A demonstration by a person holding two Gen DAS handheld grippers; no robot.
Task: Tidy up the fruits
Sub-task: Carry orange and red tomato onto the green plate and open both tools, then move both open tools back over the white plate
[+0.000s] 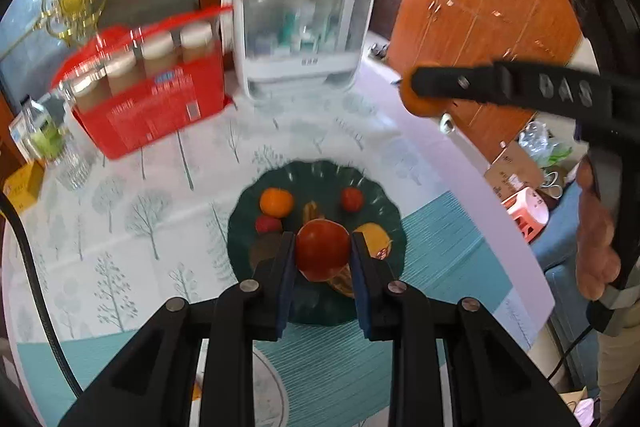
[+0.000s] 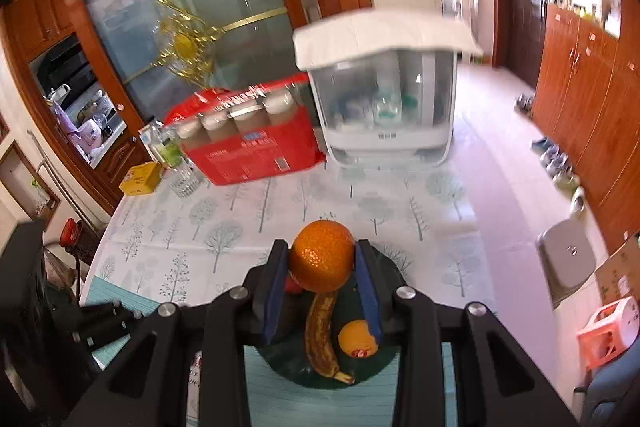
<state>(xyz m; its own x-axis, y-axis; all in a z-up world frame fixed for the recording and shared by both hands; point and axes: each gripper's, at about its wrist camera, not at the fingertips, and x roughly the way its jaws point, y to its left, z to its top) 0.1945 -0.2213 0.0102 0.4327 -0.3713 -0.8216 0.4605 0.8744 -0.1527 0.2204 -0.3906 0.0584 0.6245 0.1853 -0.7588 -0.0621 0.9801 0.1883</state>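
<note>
My left gripper is shut on a red apple and holds it above a dark green plate. On the plate lie an orange, two small red fruits, a yellow fruit and a browned banana. My right gripper is shut on a large orange above the same plate, where the banana and a stickered yellow fruit lie. The right gripper also shows in the left wrist view, high at the right.
A red box of jars and a white lidded appliance stand at the table's far side. A glass, a bottle and a yellow box are at the far left. The table edge runs along the right, with floor, stools and cabinets beyond.
</note>
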